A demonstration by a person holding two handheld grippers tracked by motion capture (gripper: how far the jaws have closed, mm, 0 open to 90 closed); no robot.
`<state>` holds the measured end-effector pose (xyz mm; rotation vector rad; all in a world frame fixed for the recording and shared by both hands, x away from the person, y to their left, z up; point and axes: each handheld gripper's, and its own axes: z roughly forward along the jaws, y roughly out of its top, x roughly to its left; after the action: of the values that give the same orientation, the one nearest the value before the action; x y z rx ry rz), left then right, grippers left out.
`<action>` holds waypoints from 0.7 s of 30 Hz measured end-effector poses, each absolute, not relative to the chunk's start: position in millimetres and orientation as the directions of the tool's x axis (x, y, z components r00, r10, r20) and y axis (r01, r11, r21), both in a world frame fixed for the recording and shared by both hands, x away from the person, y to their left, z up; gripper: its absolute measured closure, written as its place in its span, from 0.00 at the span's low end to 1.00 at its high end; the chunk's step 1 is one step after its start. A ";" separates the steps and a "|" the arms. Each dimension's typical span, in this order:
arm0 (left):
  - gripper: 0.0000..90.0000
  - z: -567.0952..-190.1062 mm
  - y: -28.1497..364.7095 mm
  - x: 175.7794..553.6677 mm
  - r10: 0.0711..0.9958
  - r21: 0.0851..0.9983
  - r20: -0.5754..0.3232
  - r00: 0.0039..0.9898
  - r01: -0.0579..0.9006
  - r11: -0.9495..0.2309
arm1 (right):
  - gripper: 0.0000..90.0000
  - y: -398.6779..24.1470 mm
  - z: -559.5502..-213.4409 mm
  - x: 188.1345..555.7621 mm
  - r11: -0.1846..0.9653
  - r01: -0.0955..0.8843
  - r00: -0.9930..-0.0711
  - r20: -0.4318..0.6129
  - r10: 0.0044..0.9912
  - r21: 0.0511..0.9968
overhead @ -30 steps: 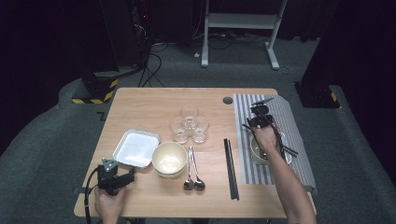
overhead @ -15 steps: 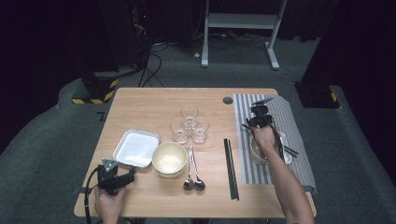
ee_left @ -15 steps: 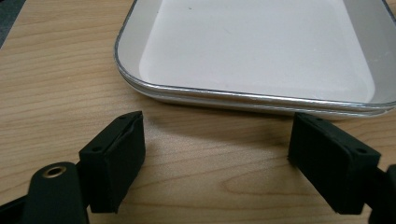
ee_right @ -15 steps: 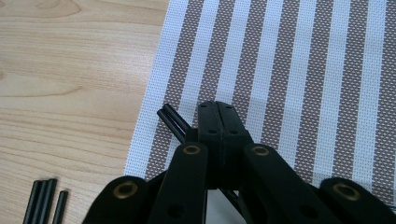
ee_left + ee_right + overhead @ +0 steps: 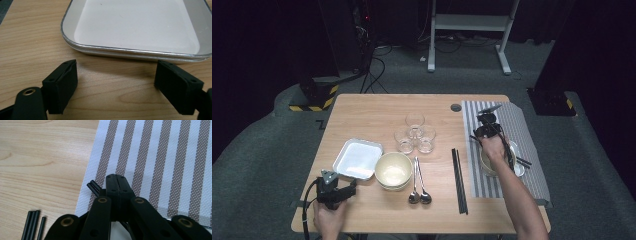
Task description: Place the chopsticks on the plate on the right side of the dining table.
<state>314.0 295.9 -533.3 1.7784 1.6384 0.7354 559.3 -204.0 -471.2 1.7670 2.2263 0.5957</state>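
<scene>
- The left claw [image 5: 116, 82] sits at the lower left of the high view. Its jaws are wide apart and hold nothing, and they face the near rim of the white tray [image 5: 130, 51] on the desk [image 5: 362, 110].
- Beside the tray, at lower centre, stand a cream bowl [image 5: 393, 170], two spoons [image 5: 418, 185] and a spare pair of chopsticks [image 5: 459, 180].
- At centre right, the right claw [image 5: 117, 185] hangs over the striped mat [image 5: 160, 155], just above the bowl on the mat [image 5: 486, 165]. Its jaws are pressed together.
- The tips of the black chopsticks [image 5: 93, 185] peek out just left of those jaws. I cannot tell whether they are pinched.
- Three glasses [image 5: 415, 134] stand in the middle of the frame.
- Nothing has shifted over the last second, and both hands are as they were. This looks like a pause, with placing the chopsticks by the bowl not yet finished.
</scene>
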 end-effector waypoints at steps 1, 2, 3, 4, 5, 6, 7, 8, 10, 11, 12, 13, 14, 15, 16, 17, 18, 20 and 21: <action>0.21 -533.3 295.9 314.0 0.997 0.748 -0.001 0.083 0.661 -0.054 | 1.00 -203.2 -471.1 558.8 0.190 0.870 -0.245 0.065 0.967 0.454; 0.21 -533.3 295.9 313.9 0.997 0.748 -0.001 0.084 0.661 -0.055 | 1.00 -202.1 -470.9 558.2 0.191 0.871 -0.247 0.065 0.967 0.453; 0.21 -533.3 295.9 313.9 0.997 0.748 -0.001 0.084 0.661 -0.055 | 1.00 -202.1 -470.9 558.2 0.191 0.871 -0.247 0.065 0.967 0.453; 0.21 -533.3 295.9 313.6 0.996 0.747 0.002 0.087 0.662 -0.060 | 1.00 -200.4 -470.7 557.2 0.195 0.870 -0.251 0.068 0.966 0.453; 0.21 -533.4 295.6 313.4 0.996 0.749 -0.001 0.088 0.660 -0.058 | 1.00 -200.0 -470.5 556.8 0.190 0.872 -0.249 0.075 0.966 0.452; 0.21 -533.5 295.5 313.3 0.996 0.749 -0.001 0.090 0.660 -0.059 | 1.00 -199.8 -470.5 556.5 0.190 0.871 -0.251 0.077 0.965 0.453; 0.21 -533.5 295.5 313.2 0.996 0.749 -0.001 0.091 0.660 -0.059 | 1.00 -199.1 -470.3 556.2 0.194 0.871 -0.254 0.075 0.964 0.452; 0.21 -533.5 295.5 313.2 0.996 0.749 -0.001 0.091 0.660 -0.059 | 1.00 -198.0 -470.2 555.8 0.198 0.871 -0.256 0.070 0.964 0.449; 0.21 -533.5 295.4 313.2 0.996 0.749 -0.001 0.091 0.660 -0.059 | 1.00 -197.3 -470.3 555.5 0.202 0.870 -0.258 0.067 0.964 0.449; 0.21 -533.5 295.4 313.2 0.996 0.749 -0.001 0.091 0.660 -0.060 | 1.00 -196.3 -470.4 555.1 0.207 0.869 -0.262 0.063 0.963 0.448; 0.21 -533.4 295.4 313.2 0.996 0.749 0.000 0.092 0.660 -0.060 | 1.00 -195.4 -470.8 554.8 0.210 0.869 -0.266 0.065 0.962 0.447; 0.21 -533.5 295.4 313.2 0.996 0.749 0.000 0.092 0.660 -0.061 | 1.00 -195.1 -470.9 554.7 0.211 0.869 -0.267 0.066 0.961 0.447; 0.21 -533.5 295.4 313.2 0.996 0.749 0.000 0.092 0.660 -0.060 | 1.00 -194.6 -470.9 554.5 0.213 0.869 -0.269 0.065 0.961 0.447; 0.21 -533.5 295.4 313.2 0.996 0.749 -0.001 0.092 0.660 -0.060 | 1.00 -194.3 -470.8 554.3 0.214 0.869 -0.270 0.065 0.961 0.445; 0.21 -533.5 295.4 313.2 0.996 0.749 -0.001 0.092 0.660 -0.060 | 1.00 -193.9 -470.7 553.8 0.217 0.868 -0.273 0.065 0.960 0.447; 0.21 -533.5 295.4 313.2 0.996 0.749 0.000 0.092 0.660 -0.061 | 1.00 -193.4 -470.6 553.3 0.214 0.869 -0.272 0.068 0.960 0.447; 0.21 -533.5 295.4 313.2 0.996 0.749 0.000 0.092 0.660 -0.061 | 1.00 -193.0 -470.4 552.9 0.216 0.869 -0.274 0.069 0.959 0.445; 0.21 -533.5 295.4 313.2 0.996 0.749 0.000 0.092 0.660 -0.061 | 1.00 -192.1 -470.1 552.3 0.220 0.870 -0.279 0.073 0.957 0.441; 0.21 -533.5 295.4 313.2 0.996 0.749 0.000 0.092 0.660 -0.061 | 1.00 -192.1 -470.1 552.3 0.220 0.870 -0.279 0.073 0.957 0.441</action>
<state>313.2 295.4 -533.5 1.7851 1.6277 0.7332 552.3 -192.1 -470.1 1.7376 2.2765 0.5972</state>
